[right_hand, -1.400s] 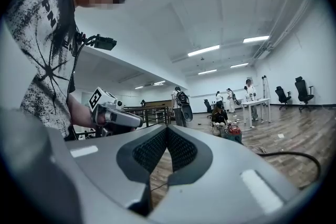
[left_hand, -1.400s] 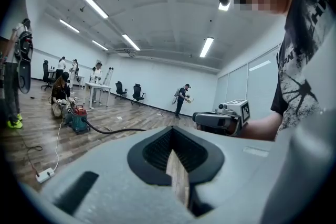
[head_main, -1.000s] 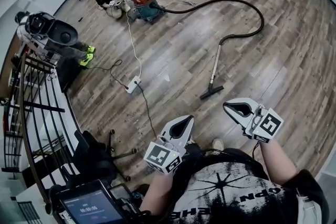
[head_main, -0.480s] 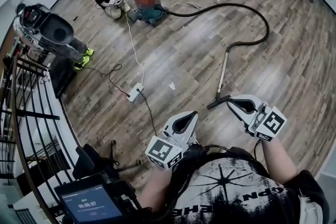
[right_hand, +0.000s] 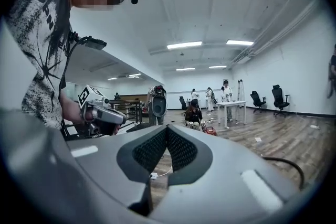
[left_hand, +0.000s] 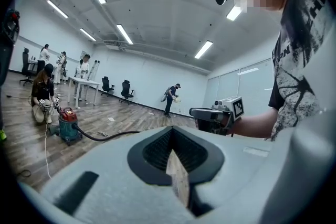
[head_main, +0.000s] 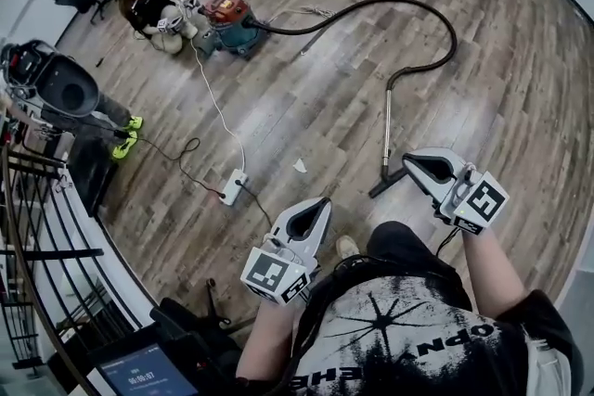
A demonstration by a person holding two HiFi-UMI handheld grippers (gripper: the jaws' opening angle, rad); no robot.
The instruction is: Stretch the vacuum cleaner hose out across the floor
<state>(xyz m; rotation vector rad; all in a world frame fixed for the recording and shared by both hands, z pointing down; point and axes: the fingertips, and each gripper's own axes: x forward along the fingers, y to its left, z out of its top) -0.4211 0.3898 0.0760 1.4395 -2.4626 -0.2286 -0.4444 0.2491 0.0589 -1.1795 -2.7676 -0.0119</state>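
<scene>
**Wooden floor with the hose lying in a loop, both grippers empty**

Wood-plank flooring (head_main: 306, 97) is seen across a large open room, with a dark railing (head_main: 37, 227) along the near left edge. At the far left a red and teal vacuum cleaner (head_main: 227, 19) is stood on the floor, and a person (head_main: 139, 0) is seated just beside it. The black hose (head_main: 436, 23) is attached to the vacuum cleaner. It is run out to the right, bent round in a wide arc at the far right, and brought back toward the near side. There it is joined to a metal wand (head_main: 387, 130), which is laid almost straight toward the near side. The wand is ended by a dark floor nozzle (head_main: 388, 182) resting on the planks. A white cord (head_main: 215, 102) is led from the vacuum cleaner to a power strip (head_main: 233, 187) at the near left, and a small paper scrap (head_main: 300, 166) is seen between the strip and the nozzle.

The left gripper (head_main: 321, 204) is held in front of the body, well apart from the hose; its jaws are brought together with nothing between them. The right gripper (head_main: 409, 165) is held to the right, and in the head view the nozzle is seen just to its left. Its jaws are likewise together, and nothing is clamped in them.
</scene>
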